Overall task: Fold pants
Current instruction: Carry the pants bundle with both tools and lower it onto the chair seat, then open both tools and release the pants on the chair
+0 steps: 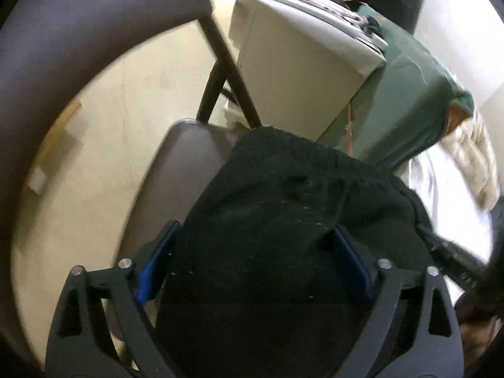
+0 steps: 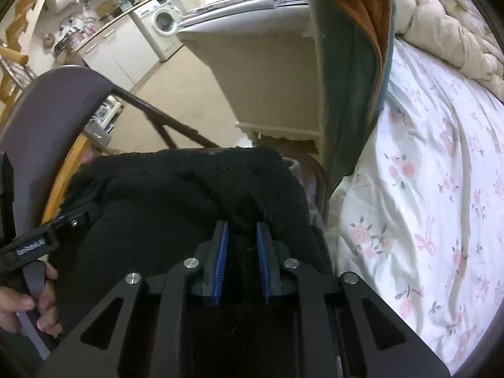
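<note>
Both grippers [image 1: 255,245] [image 2: 241,239] pinch the black pants [image 2: 189,189] from above.

pants [image 2: 176,189]: black knit cloth, matt, fuzzy, lint-flecked. right gripper [image 2: 241,236]: matt black plastic links, bright metal pins, ribbed blue pads [image 2: 220,252]. left gripper [image 1: 256,252]: same build, blue pads. chair seat [image 1: 189,157]: smooth brown vinyl-like cover, slight sheen; dark metal frame [image 1: 226,63]. bedsheet [image 2: 441,189]: thin white floral cloth, creased. comforter [image 2: 441,15]: cream, puffy, quilted.
</note>
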The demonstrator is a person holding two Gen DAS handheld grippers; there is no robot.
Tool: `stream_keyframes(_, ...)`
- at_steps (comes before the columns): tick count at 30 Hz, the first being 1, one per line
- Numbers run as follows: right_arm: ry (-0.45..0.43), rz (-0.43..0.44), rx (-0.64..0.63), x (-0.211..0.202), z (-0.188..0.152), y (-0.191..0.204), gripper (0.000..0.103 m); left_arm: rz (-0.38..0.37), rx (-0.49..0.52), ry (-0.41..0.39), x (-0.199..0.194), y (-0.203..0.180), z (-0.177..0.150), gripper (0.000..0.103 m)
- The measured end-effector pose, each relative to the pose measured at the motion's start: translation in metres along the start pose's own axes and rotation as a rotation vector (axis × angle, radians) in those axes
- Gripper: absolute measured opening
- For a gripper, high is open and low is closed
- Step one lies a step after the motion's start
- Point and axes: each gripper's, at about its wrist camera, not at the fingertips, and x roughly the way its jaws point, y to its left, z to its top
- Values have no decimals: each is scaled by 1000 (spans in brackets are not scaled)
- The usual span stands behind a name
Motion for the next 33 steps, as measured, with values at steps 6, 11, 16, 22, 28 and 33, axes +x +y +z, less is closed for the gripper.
stream_keyframes(6,-38,130,16,-28,1,-8,23,36,41,-74,-39,-16,-6,93)
stream_keyframes(11,-128,226,-37,-105,-13,-18,53,47,47,-203,-112,-48,-15,92)
stream_keyframes(16,-249,223,-64,-206,-54,-43,84,39,78,-332,-182,-110,-58,92)
stream_keyframes(22,-433,105,-49,-331,-122,-85,103,-5,247,-395,-232,-224,-113,92)
stream_keyframes(28,-519,-26,-16,-416,-187,-126,103,-42,346,-411,-259,-319,-192,93)
stream_keyframes(33,-564,-97,33,-455,-242,-161,103,3,383,-427,-269,-349,-252,95)
